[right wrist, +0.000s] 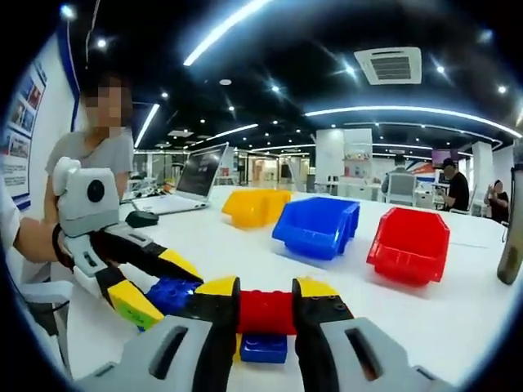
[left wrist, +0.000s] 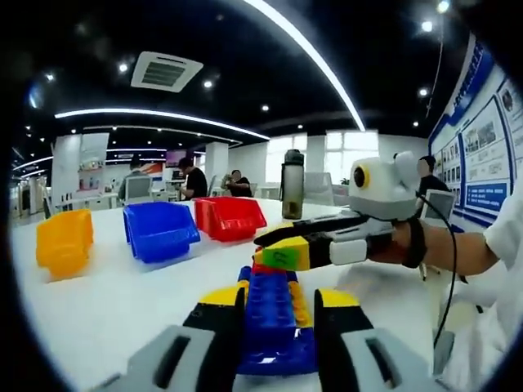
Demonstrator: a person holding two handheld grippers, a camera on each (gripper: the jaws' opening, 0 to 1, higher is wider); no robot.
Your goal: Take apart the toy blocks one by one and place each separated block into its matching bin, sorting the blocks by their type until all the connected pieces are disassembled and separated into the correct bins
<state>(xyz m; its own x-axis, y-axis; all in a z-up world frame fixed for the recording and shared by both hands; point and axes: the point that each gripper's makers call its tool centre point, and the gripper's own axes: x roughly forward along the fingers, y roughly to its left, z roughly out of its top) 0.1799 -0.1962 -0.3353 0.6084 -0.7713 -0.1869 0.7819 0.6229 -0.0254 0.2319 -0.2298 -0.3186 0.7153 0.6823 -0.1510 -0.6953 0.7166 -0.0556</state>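
In the left gripper view, a yellow plastic bin (left wrist: 64, 241), a blue plastic bin (left wrist: 160, 231) and a red plastic bin (left wrist: 230, 217) sit in a row at mid-left on the white tabletop (left wrist: 106, 302). At bottom centre, the left hand-held gripper (left wrist: 274, 314) pinches the blue end of the connected toy blocks (left wrist: 274, 322). The right hand-held gripper (left wrist: 282, 245) enters from the right, clamped on the far red block. Wall posters (left wrist: 490, 147) at right are unreadable.

In the right gripper view, the right hand-held gripper (right wrist: 265, 314) grips the red block (right wrist: 265, 310) at bottom centre.

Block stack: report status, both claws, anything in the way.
Left claw shut on blue block. Right claw shut on red block. Blocks still joined, held above table. Yellow bin, blue bin, red bin ahead, path unobstructed.
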